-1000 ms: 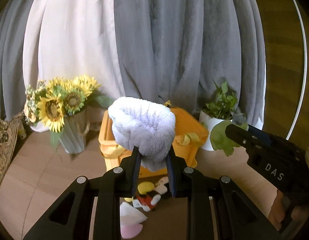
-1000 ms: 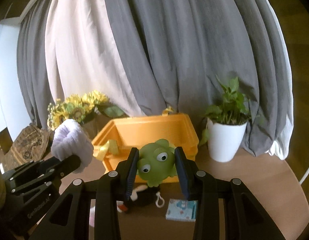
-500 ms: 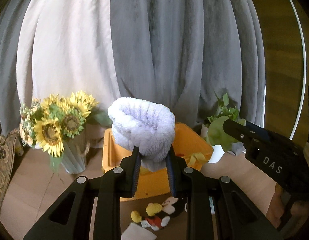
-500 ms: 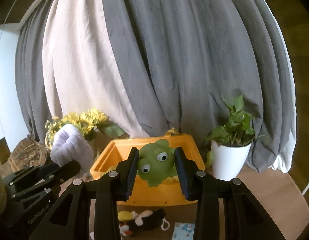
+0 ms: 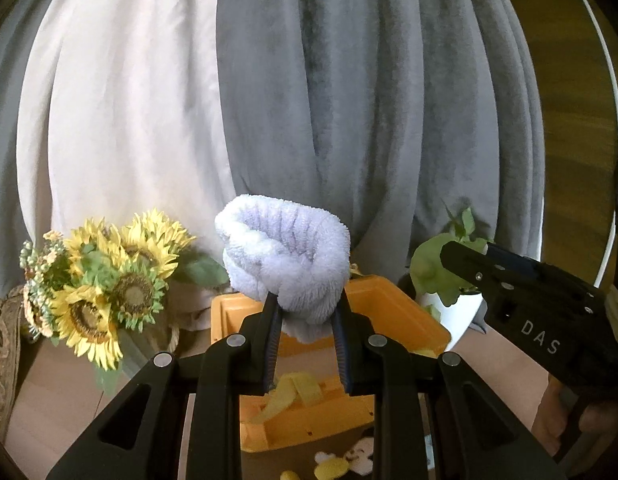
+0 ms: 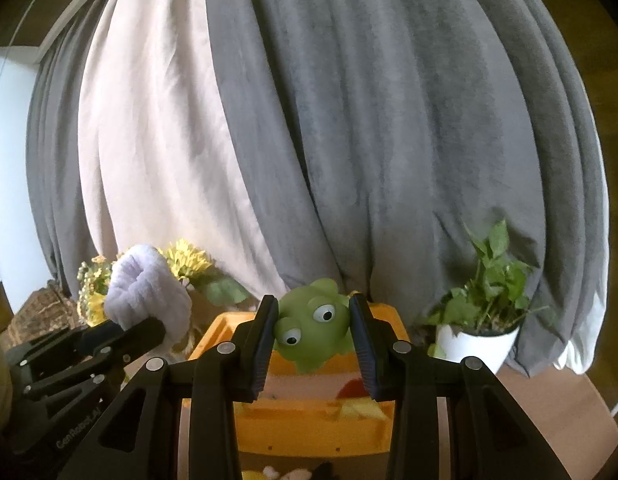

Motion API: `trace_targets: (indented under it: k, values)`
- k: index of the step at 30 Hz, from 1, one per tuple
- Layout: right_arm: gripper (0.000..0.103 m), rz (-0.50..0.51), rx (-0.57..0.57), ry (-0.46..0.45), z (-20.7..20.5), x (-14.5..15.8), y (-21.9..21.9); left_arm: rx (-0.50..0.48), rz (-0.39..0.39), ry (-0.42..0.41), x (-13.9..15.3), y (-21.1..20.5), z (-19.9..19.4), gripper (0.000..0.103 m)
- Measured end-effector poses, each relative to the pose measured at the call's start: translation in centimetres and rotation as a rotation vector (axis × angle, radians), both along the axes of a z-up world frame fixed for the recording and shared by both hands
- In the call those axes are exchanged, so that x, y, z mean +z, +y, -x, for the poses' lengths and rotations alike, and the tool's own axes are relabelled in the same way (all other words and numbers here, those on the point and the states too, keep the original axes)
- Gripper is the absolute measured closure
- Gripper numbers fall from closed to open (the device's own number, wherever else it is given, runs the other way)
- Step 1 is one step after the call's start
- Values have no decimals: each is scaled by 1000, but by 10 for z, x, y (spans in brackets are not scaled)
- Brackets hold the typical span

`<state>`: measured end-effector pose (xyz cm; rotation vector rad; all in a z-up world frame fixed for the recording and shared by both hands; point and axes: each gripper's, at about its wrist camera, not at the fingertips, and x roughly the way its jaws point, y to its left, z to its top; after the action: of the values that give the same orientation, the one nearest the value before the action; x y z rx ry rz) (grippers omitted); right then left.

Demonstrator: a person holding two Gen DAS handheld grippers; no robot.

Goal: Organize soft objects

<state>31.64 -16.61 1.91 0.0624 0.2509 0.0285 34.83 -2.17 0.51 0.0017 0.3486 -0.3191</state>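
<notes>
Left gripper (image 5: 308, 320): jaws pinching fluffy white towel (image 5: 285, 256), held above orange bin (image 5: 393, 312).
Right gripper (image 6: 313, 332): jaws pinching green frog toy (image 6: 313, 326), over the bin's far rim.
Surface (image 5: 61, 380): sunflowers (image 5: 97, 280) left of bin, potted plant (image 6: 481, 320) right.

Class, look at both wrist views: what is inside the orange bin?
Inside the orange bin lie yellow soft pieces and something red. The grippers' fingers and the bin's near wall hide the rest of its floor.
</notes>
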Motion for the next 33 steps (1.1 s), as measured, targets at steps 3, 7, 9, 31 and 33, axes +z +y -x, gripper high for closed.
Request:
trace_targets:
  k: [3,7,9,31,33]
  values:
    - [65,5,2,2,-13,-1,0,-1,2,9,-4,0,-13,78]
    - [65,3,-6,13,-29,-5,-1,-9,1,33,-11,-1,-29,78]
    - [65,2,-9,24,-36,-8,-2,-12,0,46,-15,-3,-37,78]
    - [65,-14,-3,166,-116,-57,-16,-71,-21,200,-64,-22,-112,78]
    - [65,-15,-4,178,-121,-61,-17,-79,-24,208,-68,-24,-116,78]
